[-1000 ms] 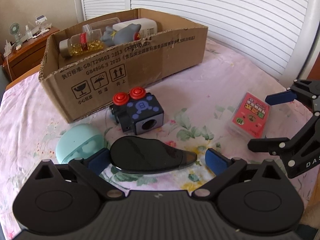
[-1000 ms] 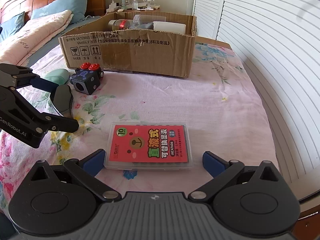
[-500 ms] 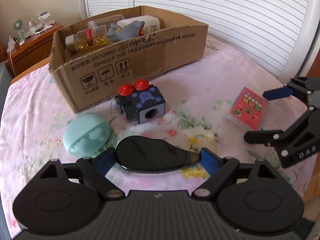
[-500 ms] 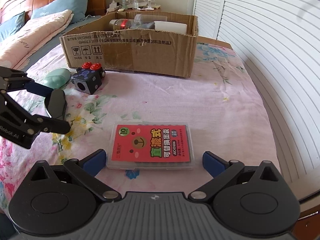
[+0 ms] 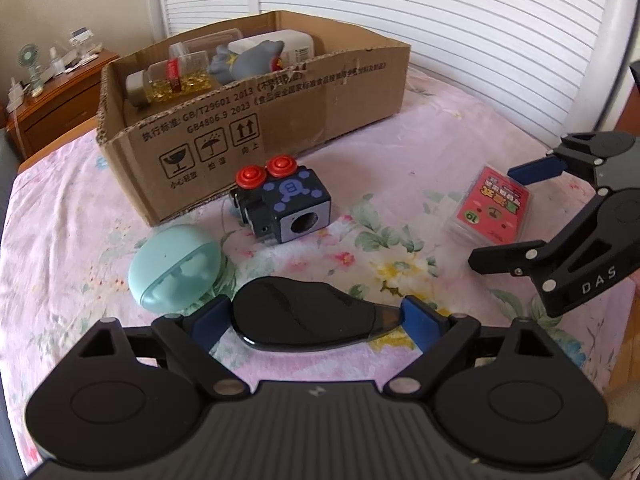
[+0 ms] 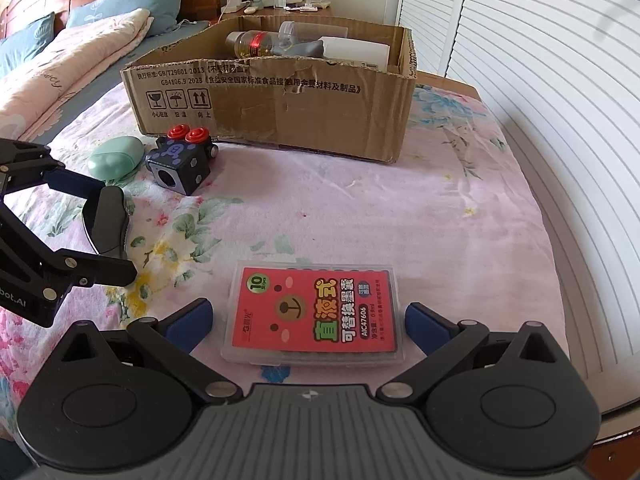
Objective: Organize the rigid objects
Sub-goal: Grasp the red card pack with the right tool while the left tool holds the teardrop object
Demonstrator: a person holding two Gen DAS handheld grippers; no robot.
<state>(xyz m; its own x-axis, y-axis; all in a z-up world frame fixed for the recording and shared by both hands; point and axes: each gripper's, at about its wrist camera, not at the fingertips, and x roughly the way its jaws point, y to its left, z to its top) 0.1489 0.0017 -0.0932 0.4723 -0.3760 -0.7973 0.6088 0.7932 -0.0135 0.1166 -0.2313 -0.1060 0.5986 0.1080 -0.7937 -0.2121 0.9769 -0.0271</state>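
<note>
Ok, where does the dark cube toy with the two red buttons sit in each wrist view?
Left wrist: cube toy at centre, just in front of the cardboard box.
Right wrist: cube toy upper left, by the box's near left corner.
Shared landmark: the mint green case beside it.

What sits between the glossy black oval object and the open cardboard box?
The dark cube toy with two red buttons lies between the black oval object and the cardboard box, clearest in the left wrist view.

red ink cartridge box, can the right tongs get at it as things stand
Probably yes. The red ink cartridge box lies flat on the floral cloth between the open fingers of the right tongs, with nothing on or against it. The left tongs sit off to the side around the black case.
</note>
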